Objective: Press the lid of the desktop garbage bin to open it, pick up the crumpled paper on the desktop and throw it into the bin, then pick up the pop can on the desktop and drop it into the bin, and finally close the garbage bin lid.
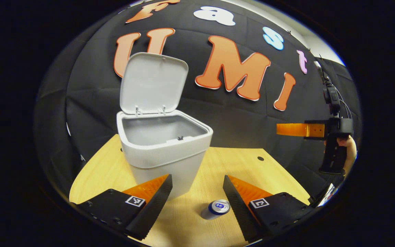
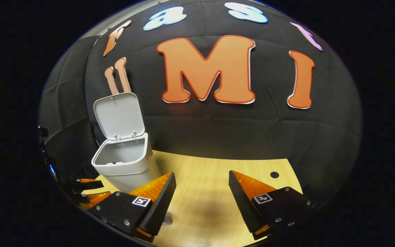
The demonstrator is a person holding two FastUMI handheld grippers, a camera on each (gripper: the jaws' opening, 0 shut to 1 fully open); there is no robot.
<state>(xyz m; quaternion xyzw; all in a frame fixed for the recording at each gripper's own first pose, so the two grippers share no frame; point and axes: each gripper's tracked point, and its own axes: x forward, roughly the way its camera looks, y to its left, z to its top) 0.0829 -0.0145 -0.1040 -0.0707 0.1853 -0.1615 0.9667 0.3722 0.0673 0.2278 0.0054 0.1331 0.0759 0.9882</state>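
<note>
The white garbage bin [image 1: 163, 154] stands on the wooden table with its lid [image 1: 153, 84] swung up and upright behind the opening. The bin's floor is hidden by its front wall. A pop can [image 1: 216, 208] with a blue top stands upright on the table, low between my left gripper's fingers and close to the right-hand one. My left gripper [image 1: 197, 176] is open, just in front of the bin. My right gripper [image 2: 201, 173] is open over bare table, with the bin [image 2: 125, 161] and its raised lid [image 2: 118, 115] to its left. In the left gripper view, the right gripper [image 1: 300, 129] hovers high at the right.
A hand [image 1: 350, 151] holds the right gripper at the table's right side. The wooden table [image 1: 238, 164] has a small round hole [image 1: 260, 158] near its back edge. The left gripper [image 2: 87, 190] sits low beside the bin in the right gripper view.
</note>
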